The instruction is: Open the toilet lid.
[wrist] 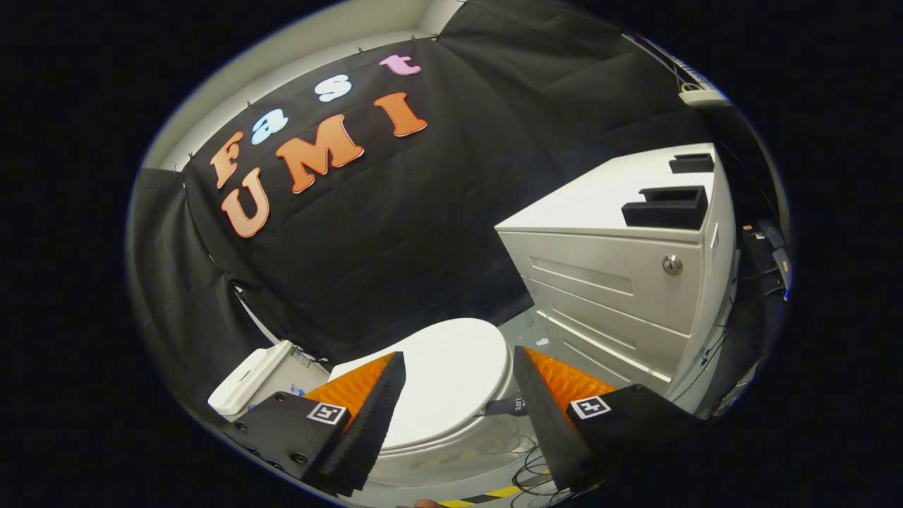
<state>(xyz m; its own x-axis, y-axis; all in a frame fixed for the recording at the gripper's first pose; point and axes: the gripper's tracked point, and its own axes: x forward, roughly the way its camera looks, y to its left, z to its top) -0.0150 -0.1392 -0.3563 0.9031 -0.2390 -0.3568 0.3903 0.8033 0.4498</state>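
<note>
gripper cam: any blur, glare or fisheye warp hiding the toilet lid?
Gripper view: toilet lid sharp and evenly lit, closed, no blown-out glare; fisheye bends the white drawer cabinet and tilts the scene; gripper open, its fingers in focus, covering the lid's sides; floor cables beneath sit in dim shadow.

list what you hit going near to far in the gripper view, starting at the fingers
open gripper fingers → closed toilet lid between and just beyond them → white drawer cabinet → black foam blocks on its top

Hand-held gripper (458, 402): ribbed wedge fingers, square tag markers, screws on black mount blocks
</note>
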